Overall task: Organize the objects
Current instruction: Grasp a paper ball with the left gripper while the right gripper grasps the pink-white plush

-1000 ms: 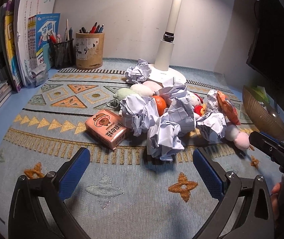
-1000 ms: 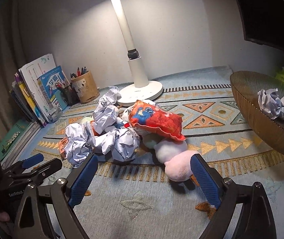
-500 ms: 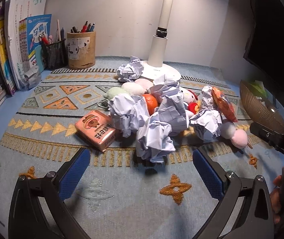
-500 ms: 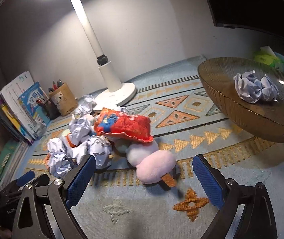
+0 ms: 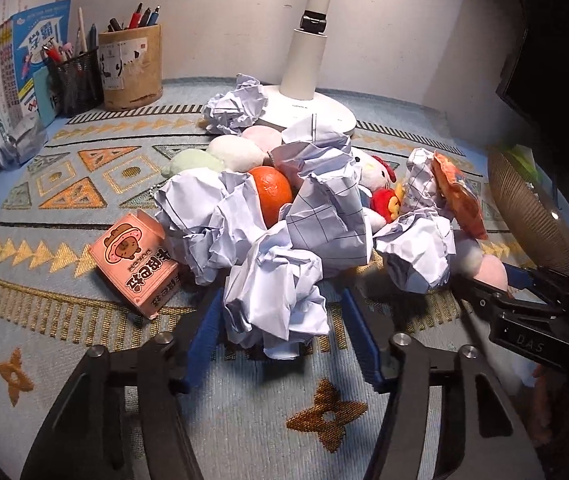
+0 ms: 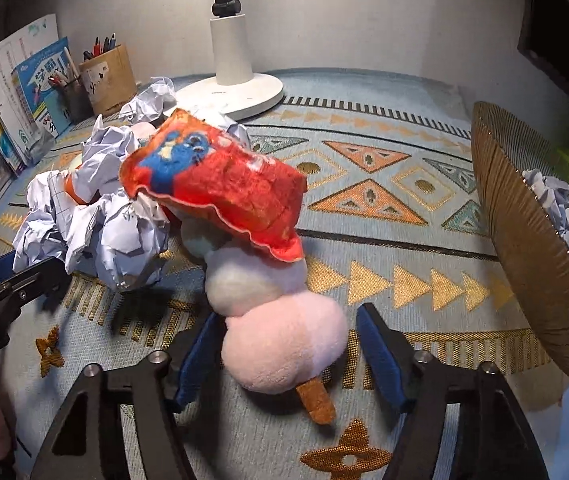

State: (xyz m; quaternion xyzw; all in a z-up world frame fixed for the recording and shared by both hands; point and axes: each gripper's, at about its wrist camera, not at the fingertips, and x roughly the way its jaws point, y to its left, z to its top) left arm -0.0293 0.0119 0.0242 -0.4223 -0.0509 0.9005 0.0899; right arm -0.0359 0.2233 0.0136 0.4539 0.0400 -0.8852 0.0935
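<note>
In the left wrist view my left gripper [image 5: 284, 332] straddles the nearest crumpled paper ball [image 5: 276, 292]. Its jaws are closing; the left pad is at the paper and a small gap shows on the right. In the right wrist view my right gripper [image 6: 286, 356] is closing around the pink end ball of a plush skewer [image 6: 284, 344], a narrow gap still at the right pad. A red snack bag [image 6: 220, 184] lies over the skewer's far end. More paper balls [image 5: 204, 216], an orange [image 5: 270, 196] and a pink carton [image 5: 136, 264] make up the pile.
A ribbed brown bowl [image 6: 524, 260] at the right holds crumpled paper [image 6: 556, 204]. The white lamp base [image 5: 312, 108] stands behind the pile. Pen holders [image 5: 130, 64] and upright books [image 5: 16, 92] line the back left. A patterned mat [image 5: 64, 320] covers the desk.
Both grippers moved forward and down to the pile and narrowed from wide open. The paper ball now sits between the left pads, the pink plush ball between the right pads.
</note>
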